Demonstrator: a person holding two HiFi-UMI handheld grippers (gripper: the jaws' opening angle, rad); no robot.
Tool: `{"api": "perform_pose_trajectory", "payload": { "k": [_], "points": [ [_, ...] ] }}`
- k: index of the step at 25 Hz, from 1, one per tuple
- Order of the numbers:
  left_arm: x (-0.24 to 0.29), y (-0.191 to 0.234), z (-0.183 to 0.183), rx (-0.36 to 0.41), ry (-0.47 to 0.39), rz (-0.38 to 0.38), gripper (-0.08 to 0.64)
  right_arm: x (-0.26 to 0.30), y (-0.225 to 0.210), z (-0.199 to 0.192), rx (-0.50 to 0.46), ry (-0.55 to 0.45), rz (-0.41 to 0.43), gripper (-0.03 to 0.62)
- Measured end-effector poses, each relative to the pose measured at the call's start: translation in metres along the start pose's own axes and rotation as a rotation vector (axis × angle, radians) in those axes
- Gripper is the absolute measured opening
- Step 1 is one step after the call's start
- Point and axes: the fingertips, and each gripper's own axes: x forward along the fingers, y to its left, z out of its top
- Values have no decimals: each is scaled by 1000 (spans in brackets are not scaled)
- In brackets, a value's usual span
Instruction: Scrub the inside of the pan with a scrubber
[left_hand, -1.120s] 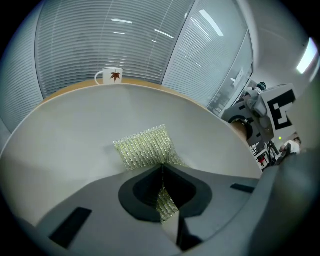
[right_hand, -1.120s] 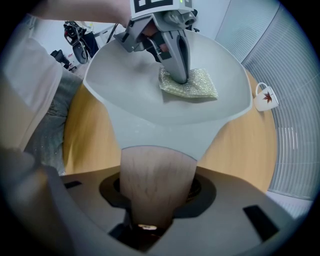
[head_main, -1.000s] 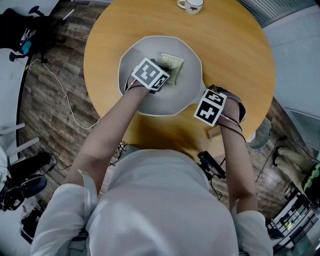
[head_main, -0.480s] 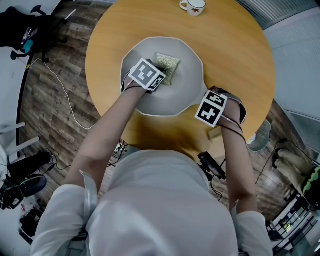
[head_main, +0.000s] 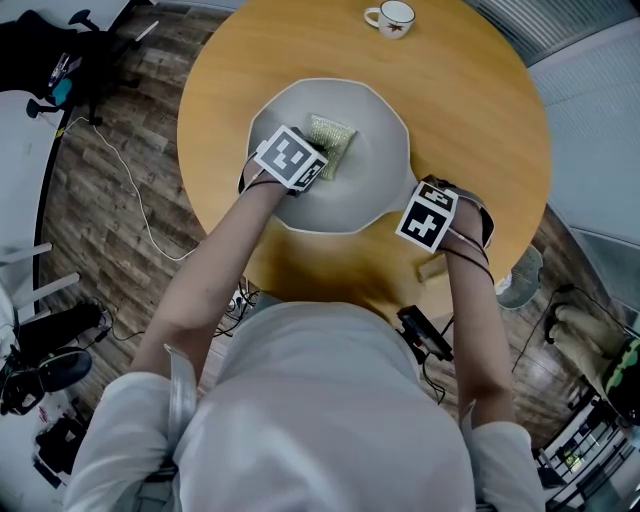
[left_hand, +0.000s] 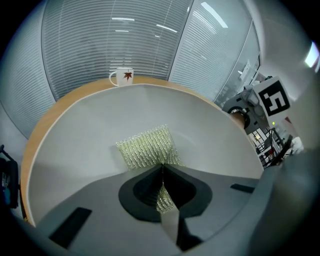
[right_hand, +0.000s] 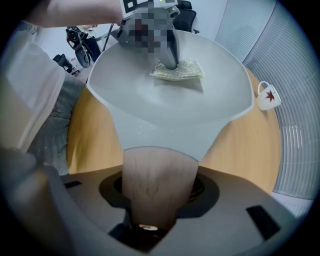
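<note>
A grey pan sits on the round wooden table. A green mesh scrubber lies flat on the pan's floor. My left gripper is shut on the scrubber's near edge; in the left gripper view a fold of scrubber is pinched between the closed jaws of that gripper. My right gripper points straight down at the pan's right side. In the right gripper view it is shut on the pan's wooden handle, whose tip shows below the cube.
A white mug with a red leaf stands at the table's far edge. Beyond the table's edge is wood floor with cables. The person's arms reach over the near part of the table.
My left gripper has dragged the scrubber a little leftward and nearer across the pan's floor. The right gripper and the handle have kept still.
</note>
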Motion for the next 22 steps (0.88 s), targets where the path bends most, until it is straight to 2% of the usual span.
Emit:
{"api": "perform_pose_trajectory", "payload": {
  "k": [10,22],
  "points": [
    [-5,-4,-6,-5,-11,5,17,0,3,5,-6,-19,1,184],
    [-20,-11,1,1,-48,25,17,-3,3,6,-30,-43,-28,244]
  ]
}}
